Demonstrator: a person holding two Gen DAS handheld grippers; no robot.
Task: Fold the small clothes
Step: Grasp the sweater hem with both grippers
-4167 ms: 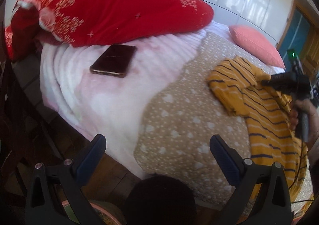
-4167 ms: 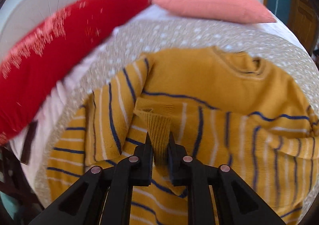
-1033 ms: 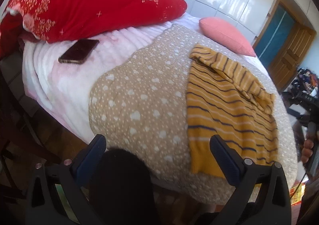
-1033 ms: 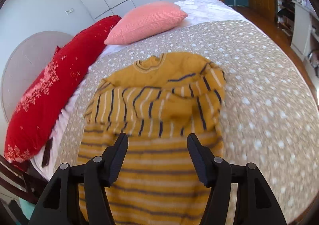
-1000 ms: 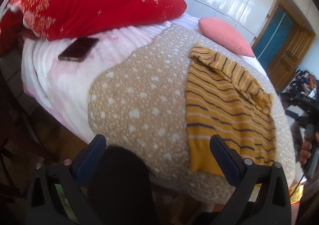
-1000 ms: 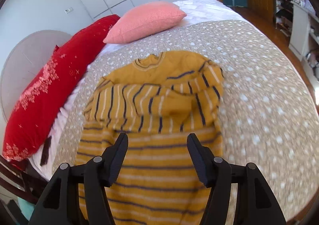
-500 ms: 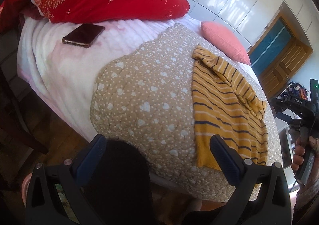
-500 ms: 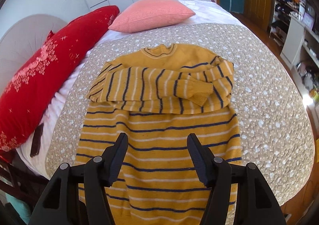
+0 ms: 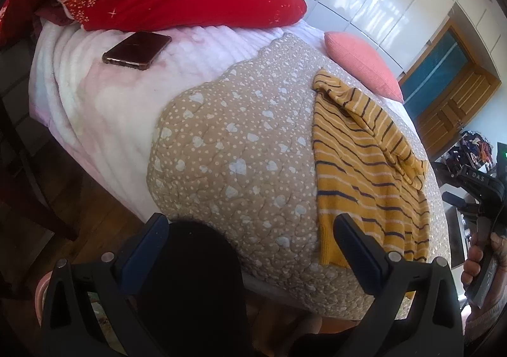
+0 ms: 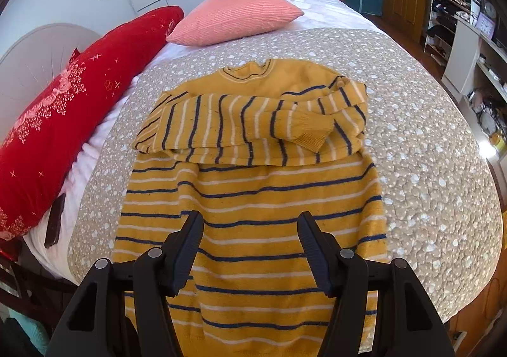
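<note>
The yellow striped sweater lies flat on the dotted quilt, both sleeves folded across its chest. Right gripper hovers at 6 o'clock over the hem, fingers spread, empty. Left gripper: fingers spread, empty.

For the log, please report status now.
Both grippers open, left gripper, right gripper. Sweater flat, sleeves folded across. Nothing in the way.

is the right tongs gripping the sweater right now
No, the right tongs are open and hang above the yellow striped sweater, whose sleeves are folded across the chest.
</note>
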